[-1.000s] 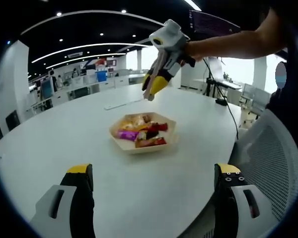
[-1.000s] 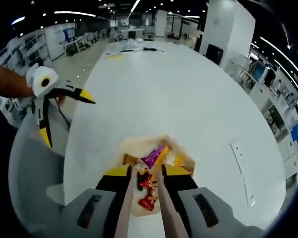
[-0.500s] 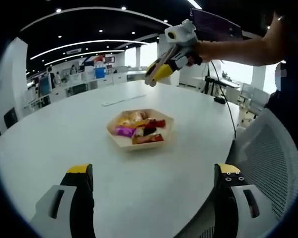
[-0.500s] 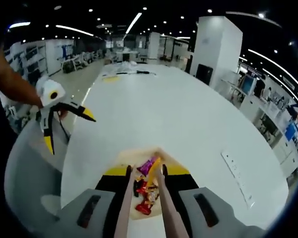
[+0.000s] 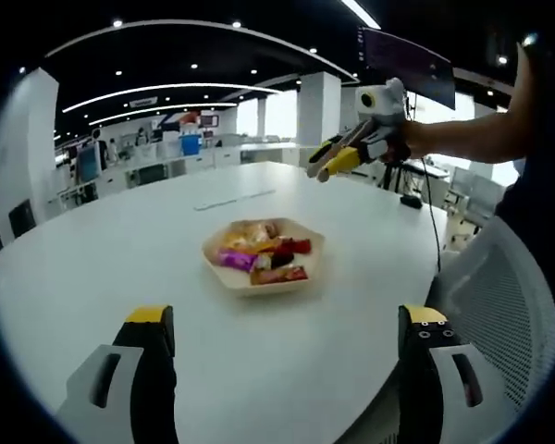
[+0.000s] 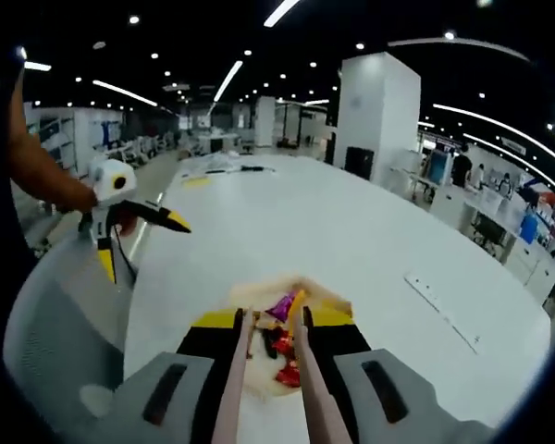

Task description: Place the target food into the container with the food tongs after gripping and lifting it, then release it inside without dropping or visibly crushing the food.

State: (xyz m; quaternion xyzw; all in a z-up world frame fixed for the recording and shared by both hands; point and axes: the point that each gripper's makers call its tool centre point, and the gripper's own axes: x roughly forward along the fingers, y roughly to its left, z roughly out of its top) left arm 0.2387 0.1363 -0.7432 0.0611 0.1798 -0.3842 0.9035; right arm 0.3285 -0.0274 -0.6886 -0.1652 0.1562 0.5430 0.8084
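- Container [image 5: 263,274]: shallow hexagonal tray, pale tan, resting flat on the white surface [image 5: 92,268].
- Food [image 5: 259,256]: wrapped snacks in purple, red, orange and yellow, piled inside the container.
- Food tongs [image 6: 268,388]: two pale arms, close together above the container.

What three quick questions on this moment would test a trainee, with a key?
1. True or false: the left gripper has its jaws wide apart with nothing between them.
2. The food tongs are: A) clamped in the right gripper; B) lying on the table; C) resting in the tray.
3. Where do the wrapped snacks lie?
Key: 1 true; 2 A; 3 in the hexagonal tray on the white table.
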